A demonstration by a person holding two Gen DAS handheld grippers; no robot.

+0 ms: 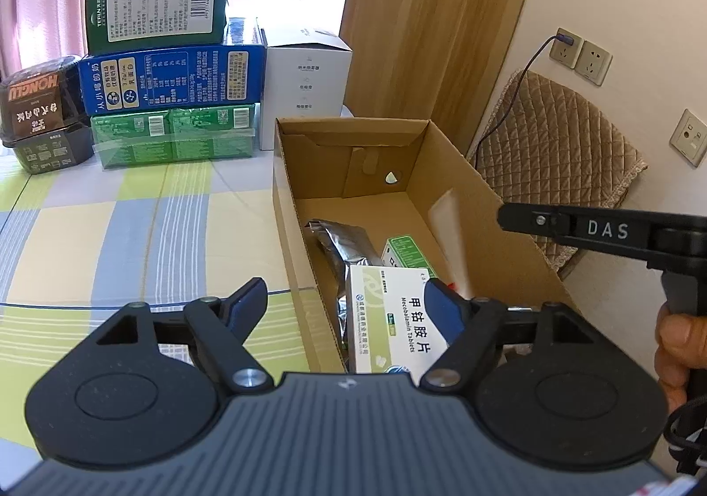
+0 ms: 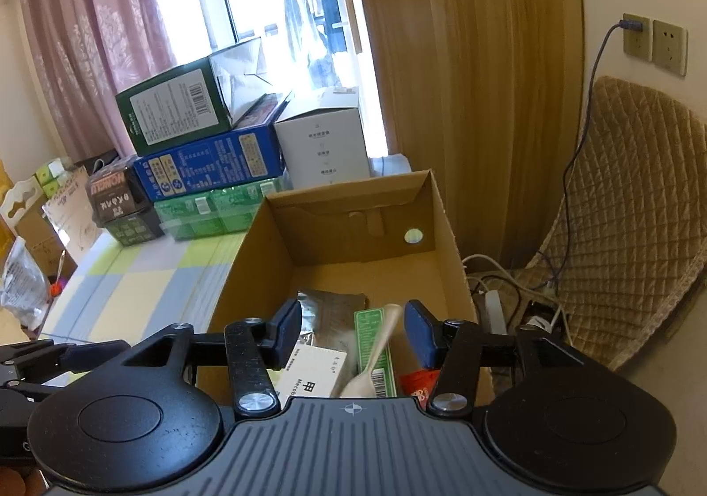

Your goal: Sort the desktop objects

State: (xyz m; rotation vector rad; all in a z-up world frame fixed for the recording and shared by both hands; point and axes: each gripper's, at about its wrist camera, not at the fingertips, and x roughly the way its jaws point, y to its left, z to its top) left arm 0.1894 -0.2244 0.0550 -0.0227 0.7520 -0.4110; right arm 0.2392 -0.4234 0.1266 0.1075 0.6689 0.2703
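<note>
A bare stretch of checked tablecloth is seen at left. The left gripper is held apart over the cardboard box's near-left wall. Inside are counted one white medicine box, one green box, one foil pouch, one spoon. The right gripper is held apart, empty, above them.

Ahead of my right gripper sits the cardboard box on the counter; in it lie a pill box, foil pouch and spoon. Stacked cartons stand beyond, left.
</note>
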